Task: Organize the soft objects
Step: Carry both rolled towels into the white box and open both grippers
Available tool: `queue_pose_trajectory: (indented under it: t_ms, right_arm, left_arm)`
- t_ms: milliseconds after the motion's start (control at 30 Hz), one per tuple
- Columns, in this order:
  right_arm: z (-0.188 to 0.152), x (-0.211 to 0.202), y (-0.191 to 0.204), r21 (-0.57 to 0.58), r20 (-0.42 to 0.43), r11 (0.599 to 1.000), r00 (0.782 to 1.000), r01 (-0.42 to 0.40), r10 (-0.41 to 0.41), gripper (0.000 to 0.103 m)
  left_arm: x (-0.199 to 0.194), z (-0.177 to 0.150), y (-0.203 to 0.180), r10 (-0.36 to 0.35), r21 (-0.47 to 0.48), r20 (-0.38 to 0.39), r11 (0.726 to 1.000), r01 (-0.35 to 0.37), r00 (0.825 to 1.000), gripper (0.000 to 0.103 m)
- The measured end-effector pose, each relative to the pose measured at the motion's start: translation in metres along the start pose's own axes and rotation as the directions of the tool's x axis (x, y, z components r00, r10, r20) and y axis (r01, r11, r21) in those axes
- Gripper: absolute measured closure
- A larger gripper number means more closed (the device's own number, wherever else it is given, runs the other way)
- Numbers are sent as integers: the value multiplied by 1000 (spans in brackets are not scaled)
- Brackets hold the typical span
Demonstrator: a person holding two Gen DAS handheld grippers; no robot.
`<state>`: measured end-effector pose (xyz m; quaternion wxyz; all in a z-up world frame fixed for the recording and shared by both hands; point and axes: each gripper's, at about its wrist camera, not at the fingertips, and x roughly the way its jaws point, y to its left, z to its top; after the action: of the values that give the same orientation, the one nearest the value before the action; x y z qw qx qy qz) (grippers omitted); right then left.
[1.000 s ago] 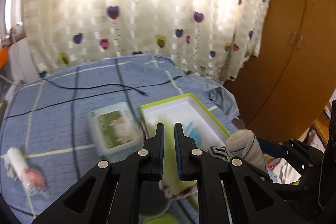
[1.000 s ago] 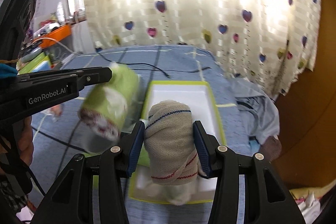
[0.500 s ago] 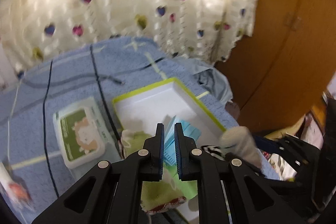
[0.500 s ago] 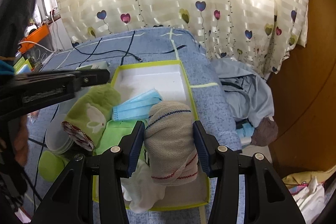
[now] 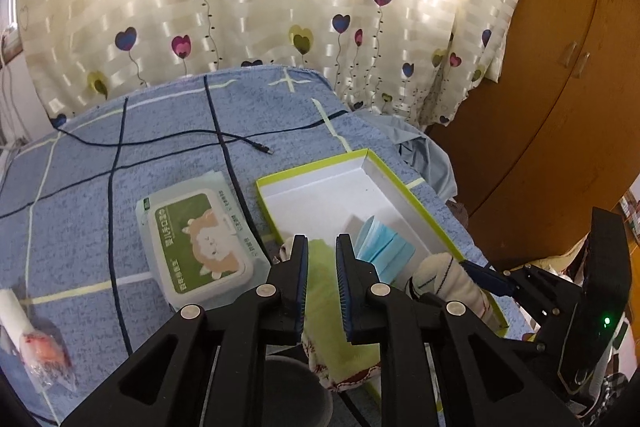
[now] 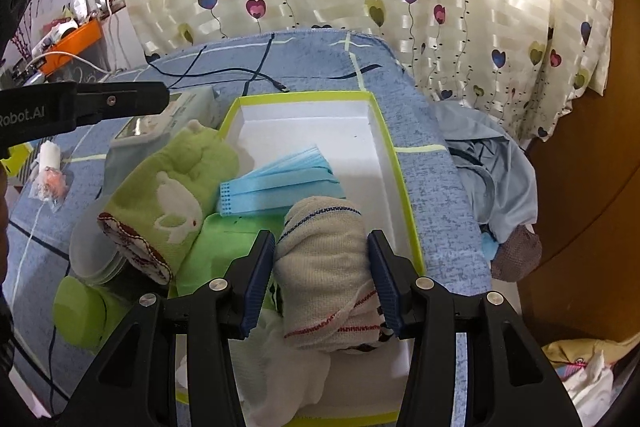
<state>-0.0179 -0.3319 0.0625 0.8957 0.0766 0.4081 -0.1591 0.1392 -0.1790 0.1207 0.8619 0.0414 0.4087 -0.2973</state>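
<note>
Bed (image 5: 80, 187): one box (image 6: 404, 187), two rolls.

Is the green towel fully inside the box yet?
No. The green towel hangs in the left tool, draped over the box's left rim, its red-trimmed end outside above the blanket.

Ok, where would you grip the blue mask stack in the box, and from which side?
I'd pinch across its fanned edge, coming down from the box's bare far end: the blue mask stack leans tilted, and the beige roll and green towel crowd its near side.
</note>
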Motion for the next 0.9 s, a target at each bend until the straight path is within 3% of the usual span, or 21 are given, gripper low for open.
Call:
queue_pose_trajectory:
  t_ms: [167, 333, 433, 533, 733, 900]
  right_arm:
    - [6, -10, -3, 51, 51, 997, 997, -64, 62, 42]
    - [13, -26, 10, 24, 93, 993, 989, -114, 111, 41]
    - [14, -33, 27, -23, 101, 980, 975, -198, 200, 41]
    - [12, -33, 45, -79, 90, 963, 960, -259, 266, 41]
    - [7, -13, 68, -108, 12, 944, 949, -311, 314, 41]
    - [2, 0, 70, -86, -14, 953, 957, -290, 290, 41]
  left_arm:
    - [-9, -4, 5, -10, -11, 15, 1000, 10, 1000, 83]
    - [-21, -10, 19, 1, -53, 36, 999, 1, 999, 83]
    - [-25, -12, 26, 10, -64, 36, 998, -7, 999, 82]
    - [-29, -16, 33, 13, -75, 40, 997, -10, 999, 82]
    - [-35, -24, 46, 37, -96, 40, 995, -33, 998, 82]
    - [-40, -30, 54, 47, -110, 43, 993, -42, 998, 82]
